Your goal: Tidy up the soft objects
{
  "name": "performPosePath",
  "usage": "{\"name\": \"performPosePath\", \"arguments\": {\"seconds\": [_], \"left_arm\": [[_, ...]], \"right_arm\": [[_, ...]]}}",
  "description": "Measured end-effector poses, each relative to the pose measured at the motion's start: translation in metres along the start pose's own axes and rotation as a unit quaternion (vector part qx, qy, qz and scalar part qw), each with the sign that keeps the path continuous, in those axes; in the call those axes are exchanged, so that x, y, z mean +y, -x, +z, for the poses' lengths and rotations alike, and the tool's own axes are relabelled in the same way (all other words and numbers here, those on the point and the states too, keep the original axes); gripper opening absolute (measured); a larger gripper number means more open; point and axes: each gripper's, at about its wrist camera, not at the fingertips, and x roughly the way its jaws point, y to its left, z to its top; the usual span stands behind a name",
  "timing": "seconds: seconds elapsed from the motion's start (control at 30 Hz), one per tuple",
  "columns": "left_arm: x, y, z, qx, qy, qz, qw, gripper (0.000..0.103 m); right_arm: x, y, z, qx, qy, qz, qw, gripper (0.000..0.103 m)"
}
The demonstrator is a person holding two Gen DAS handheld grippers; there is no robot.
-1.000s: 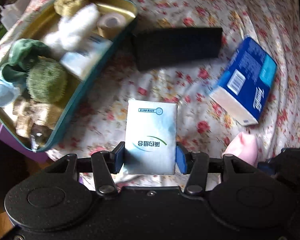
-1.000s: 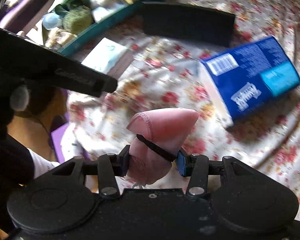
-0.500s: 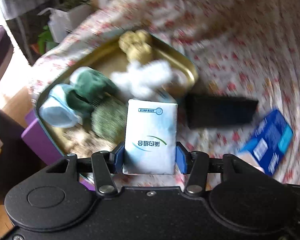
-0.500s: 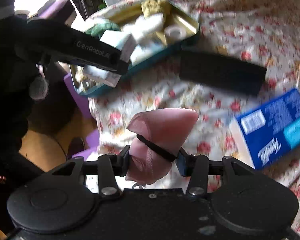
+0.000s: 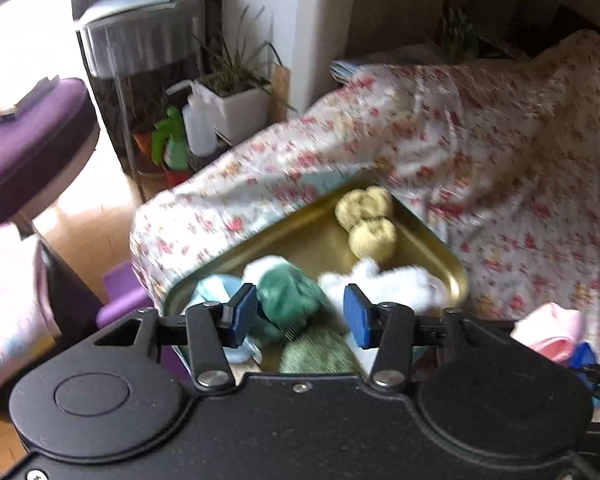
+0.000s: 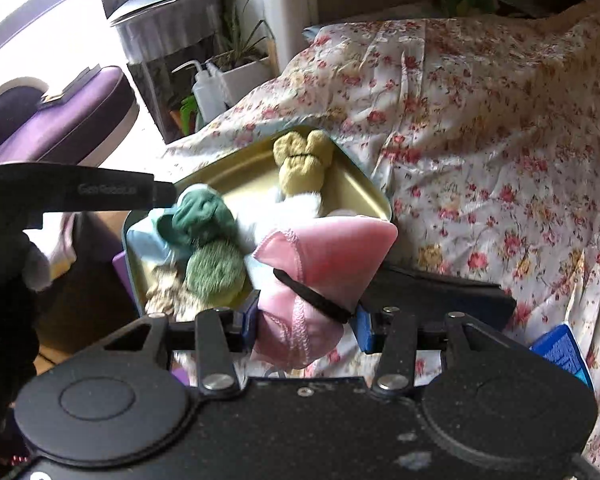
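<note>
Gone empty at the left gripper [image 5: 300, 316]: held a white tissue packet between the blue pads [image 5: 244, 312] half a second ago, holds nothing now, and has just been narrowing the jaws on air, leaving them parted with only the tin's contents showing through the gap. Reads as a release into the tin [image 5: 455, 276], though cannot pick the packet out for certain among the heap; possibly the pale sliver just under the right pad. Likely means one item stowed and the left side free for the next pick. Clamped at the right gripper [image 6: 305, 322] on the pink cloth roll [image 6: 311, 264], same hold as before, with a black band wrapped across it just above the pads. Carried from over the floral sheet [image 6: 479, 120] to the tin's near right corner; hovers there, not yet set down. Runs its long axis from the jaws up and away toward the right, folded pointed end leading toward the tin's right rim and the black case [image 6: 439, 292], stitched hem end hanging below the pads. Further out, already in the tin: green sock ball [image 6: 204, 212], yellow bundle [image 6: 300, 160], white fluff [image 5: 387, 280]. Probably calls next for lowering the roll onto the bare gold floor at the tin's far left.
</note>
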Motion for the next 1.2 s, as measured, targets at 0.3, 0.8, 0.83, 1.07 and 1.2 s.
{"name": "performPosePath", "arguments": {"seconds": [0.3,0.8,0.83,1.07,1.2], "left_arm": [[0.007,-0.017,-0.005,0.008,-0.021,0.023,0.9995,0.038],[0.004,-0.018,-0.011,0.03,-0.034,0.009,0.9989,0.038],[0.006,-0.018,-0.01,0.031,-0.032,0.011,0.999,0.039],[0.018,-0.015,-0.018,0.03,-0.049,0.007,0.9983,0.042],[0.015,-0.004,-0.042,0.028,-0.094,0.001,0.9952,0.054]], "right_arm": [[0.003,-0.016,0.003,-0.012,-0.004,-0.006,1.0,0.045],[-0.009,-0.03,-0.004,-0.006,-0.028,-0.006,1.0,0.045],[-0.01,-0.029,-0.005,-0.007,-0.031,-0.006,0.999,0.045],[-0.014,-0.018,-0.016,-0.019,-0.034,-0.006,0.999,0.045],[-0.017,-0.014,-0.03,-0.023,-0.031,0.002,0.999,0.045]]}}
